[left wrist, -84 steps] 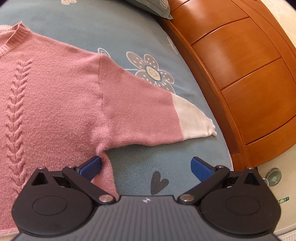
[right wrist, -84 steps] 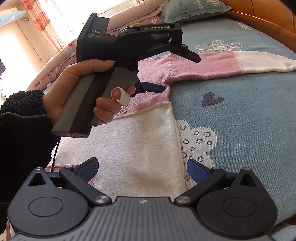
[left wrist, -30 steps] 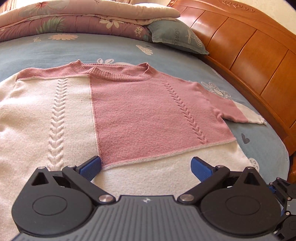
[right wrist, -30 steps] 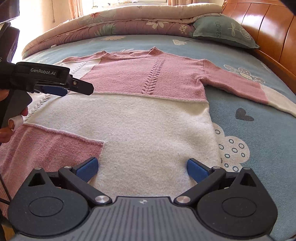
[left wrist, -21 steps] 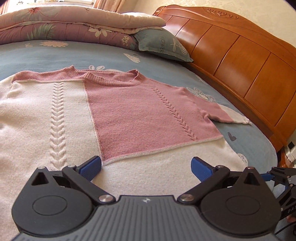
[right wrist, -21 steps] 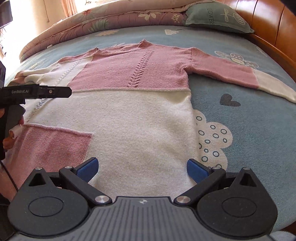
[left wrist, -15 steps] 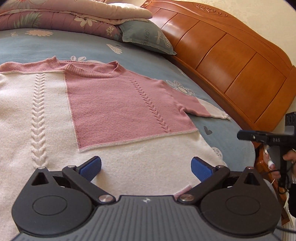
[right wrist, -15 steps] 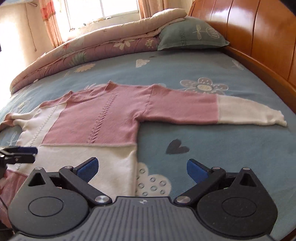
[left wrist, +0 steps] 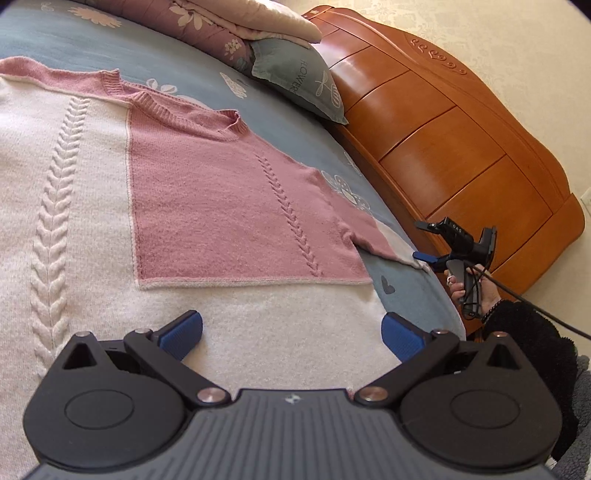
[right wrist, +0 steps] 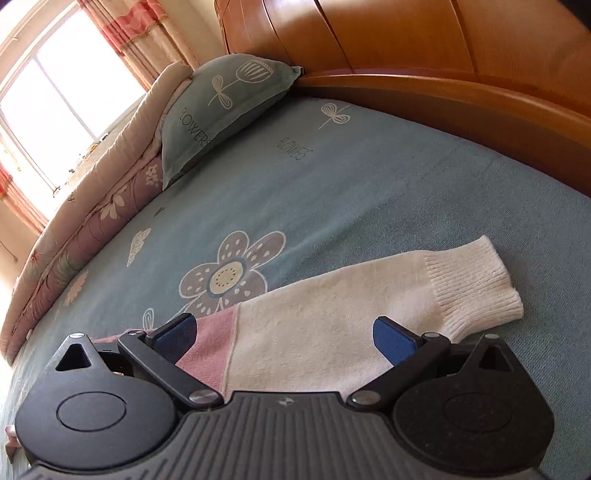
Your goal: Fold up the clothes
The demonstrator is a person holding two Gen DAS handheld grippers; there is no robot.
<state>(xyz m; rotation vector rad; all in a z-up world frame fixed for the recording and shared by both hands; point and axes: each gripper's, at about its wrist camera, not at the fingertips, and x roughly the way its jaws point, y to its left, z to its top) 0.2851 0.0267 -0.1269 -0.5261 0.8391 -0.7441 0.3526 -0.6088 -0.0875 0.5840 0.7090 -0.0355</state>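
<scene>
Knit sweater (left wrist: 229, 206), pink-and-cream, flat on bed (right wrist: 369, 192): soft, light, limp, likely stretchy; grasp cream sleeve (right wrist: 332, 332) near headboard-side edge; right gripper (right wrist: 282, 338) and left gripper (left wrist: 291, 332) spread, empty.

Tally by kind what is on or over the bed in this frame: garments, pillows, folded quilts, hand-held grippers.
Sweaters: 1, pink and white sweater
Pillows: 1, grey-green pillow
Folded quilts: 1, floral quilt
Hand-held grippers: 2, left hand-held gripper and right hand-held gripper, both open
Total: 5
</scene>
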